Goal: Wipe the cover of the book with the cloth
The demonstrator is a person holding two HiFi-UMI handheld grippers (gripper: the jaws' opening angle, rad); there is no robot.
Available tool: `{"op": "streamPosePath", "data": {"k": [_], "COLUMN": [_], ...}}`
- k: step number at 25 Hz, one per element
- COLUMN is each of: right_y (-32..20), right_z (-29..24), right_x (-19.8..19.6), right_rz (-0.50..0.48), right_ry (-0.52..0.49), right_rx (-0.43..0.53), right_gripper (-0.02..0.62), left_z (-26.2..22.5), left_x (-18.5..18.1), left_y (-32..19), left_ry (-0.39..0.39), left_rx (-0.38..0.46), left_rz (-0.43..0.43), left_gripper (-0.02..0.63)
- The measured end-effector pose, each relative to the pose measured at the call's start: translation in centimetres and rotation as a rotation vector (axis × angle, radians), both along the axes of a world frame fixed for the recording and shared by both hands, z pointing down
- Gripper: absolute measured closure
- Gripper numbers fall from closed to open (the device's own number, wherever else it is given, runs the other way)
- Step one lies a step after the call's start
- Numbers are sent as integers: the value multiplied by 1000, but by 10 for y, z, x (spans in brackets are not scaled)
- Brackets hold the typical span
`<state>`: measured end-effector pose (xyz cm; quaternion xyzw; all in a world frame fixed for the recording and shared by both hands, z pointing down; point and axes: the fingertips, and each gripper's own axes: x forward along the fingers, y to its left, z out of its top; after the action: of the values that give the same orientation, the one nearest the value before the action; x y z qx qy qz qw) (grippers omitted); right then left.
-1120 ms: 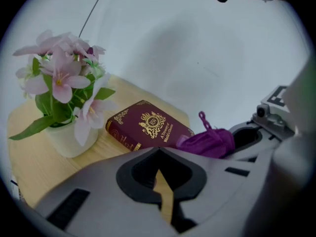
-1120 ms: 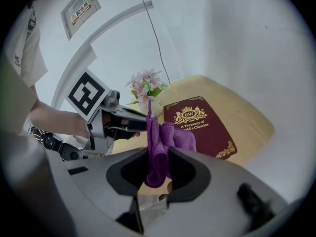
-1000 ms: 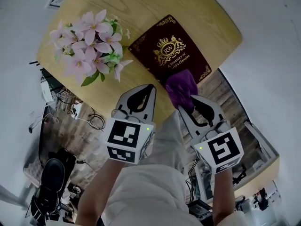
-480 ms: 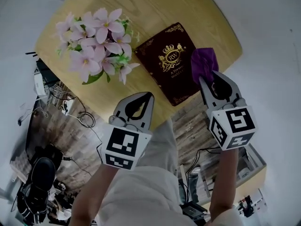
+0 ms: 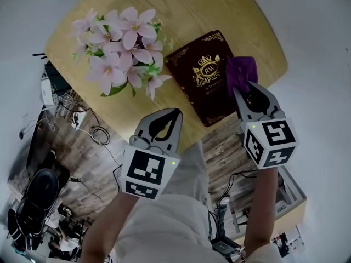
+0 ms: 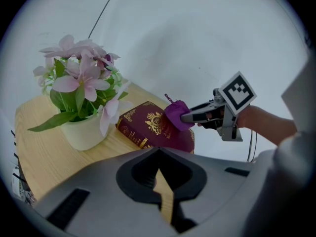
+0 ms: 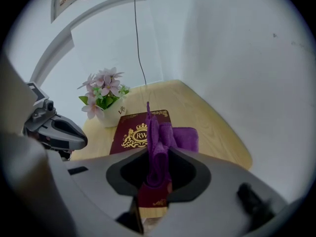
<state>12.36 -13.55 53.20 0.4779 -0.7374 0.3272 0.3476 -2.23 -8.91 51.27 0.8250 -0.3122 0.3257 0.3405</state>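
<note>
Book (image 5: 204, 80): dark maroon hardcover, smooth cover, gold crest and gold scrollwork in the corners. Lies flat on the bench (image 5: 181, 10), right of centre in the head view, one corner reaching the bench's near edge.

Bench: pale wood, visible grain, rounded corners.

Cloth (image 5: 241, 73): purple, soft, bunched into folds. One end is pinched in the right claw (image 5: 245, 91). The free end spreads over the right-hand side of the cover. In the right gripper view the cloth (image 7: 160, 142) runs up from between the jaws as a narrow ridge, then widens into a flat fold past the crest. It looks to be touching the cover.

Right claw: jaws clamped on the cloth. Grey plastic body, black-and-white marker cube behind, at centre right of the head view.

Left claw (image 5: 175, 113): same build, jaws drawn together with only a thin slit between them and nothing in it. It hangs off the bench's near edge at centre frame, well apart from the book.

Pot (image 6: 84, 132): white, rounded, smooth, standing left of the book in the left gripper view. It holds pink flowers (image 5: 118, 51) with broad green leaves. The blooms overhang the book's left corner in the head view.
</note>
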Motion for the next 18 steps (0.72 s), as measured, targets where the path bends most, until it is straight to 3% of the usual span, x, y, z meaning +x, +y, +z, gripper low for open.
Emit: {"op": "streamPosePath", "data": {"k": [18], "right_y": [15], "right_z": [-8], "right_x": [-77], "right_rz": [-146], "right_ry": [-117], "right_rx": [-15], "right_gripper": [485], "left_z": [-2], "left_x": [-10], "left_y": [1], "left_ry": [-5], "left_rx": [10], "left_rz": [-19], "left_gripper": [595]}}
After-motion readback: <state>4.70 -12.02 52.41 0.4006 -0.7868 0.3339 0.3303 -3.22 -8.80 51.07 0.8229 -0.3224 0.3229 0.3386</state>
